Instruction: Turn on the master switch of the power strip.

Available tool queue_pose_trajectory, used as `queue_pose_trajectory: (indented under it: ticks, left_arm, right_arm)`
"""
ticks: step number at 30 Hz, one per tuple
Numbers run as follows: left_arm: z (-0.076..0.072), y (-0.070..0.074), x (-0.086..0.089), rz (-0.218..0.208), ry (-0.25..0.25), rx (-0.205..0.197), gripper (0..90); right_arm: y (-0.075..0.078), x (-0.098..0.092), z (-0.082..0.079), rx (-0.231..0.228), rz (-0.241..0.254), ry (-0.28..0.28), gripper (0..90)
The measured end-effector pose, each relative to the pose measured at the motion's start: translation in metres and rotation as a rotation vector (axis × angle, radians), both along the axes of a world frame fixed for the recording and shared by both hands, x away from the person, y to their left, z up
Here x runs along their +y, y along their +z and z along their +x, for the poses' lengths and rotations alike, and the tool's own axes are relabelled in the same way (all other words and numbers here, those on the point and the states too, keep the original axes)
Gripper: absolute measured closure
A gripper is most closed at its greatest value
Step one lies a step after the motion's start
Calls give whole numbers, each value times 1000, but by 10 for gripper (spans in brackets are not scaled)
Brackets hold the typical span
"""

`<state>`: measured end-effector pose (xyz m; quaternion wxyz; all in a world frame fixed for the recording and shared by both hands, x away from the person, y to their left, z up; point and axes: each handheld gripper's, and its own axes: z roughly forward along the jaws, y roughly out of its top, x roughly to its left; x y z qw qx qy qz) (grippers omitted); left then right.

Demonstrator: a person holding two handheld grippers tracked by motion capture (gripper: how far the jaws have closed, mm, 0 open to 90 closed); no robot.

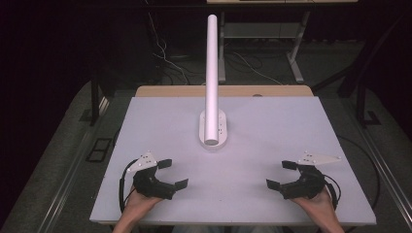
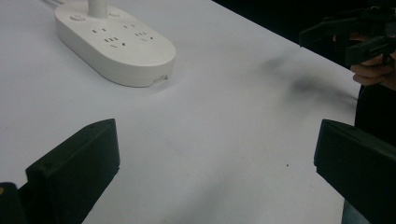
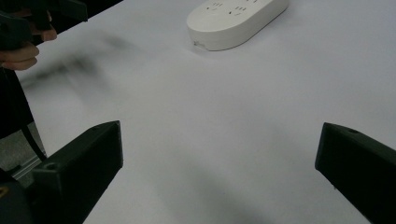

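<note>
We see the power strip (image 1: 213,130) lying mid-tabletop (image 1: 272,145), a white tube (image 1: 212,77) rising from it. Our left gripper (image 1: 172,174) and right gripper (image 1: 282,174) rest near the front edge, well apart from it, fingers wide and empty. We judge nothing begun; next, both must reach inward toward the strip.

A white table (image 1: 272,145) with a wooden strip along its far edge (image 1: 223,91) stands on grey carpet (image 1: 63,160). Loose cables (image 1: 167,60) trail across the floor behind it, beside the metal legs of another desk (image 1: 294,60). A dark floor plate (image 1: 98,149) lies left of the table. The surroundings are dark.
</note>
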<state>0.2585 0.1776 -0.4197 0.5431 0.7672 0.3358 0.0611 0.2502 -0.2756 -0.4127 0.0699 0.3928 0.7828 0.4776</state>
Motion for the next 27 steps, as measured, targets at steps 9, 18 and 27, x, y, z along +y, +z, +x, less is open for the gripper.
queue_pose_trajectory:
  ticks: [9, 18, 27]
  left_arm:
    - [-1, 0, -1, 6, -7, 7, 0]
    - [-1, 1, -1, 11, -14, 14, 0]
    - [3, 2, -2, 26, -37, 35, 0]
  right_arm:
    - [-1, 0, 0, 14, 1, 7, 4]
    - [-2, 0, -1, 30, 1, 14, 4]
    - [-3, 1, -1, 38, -1, 21, 4]
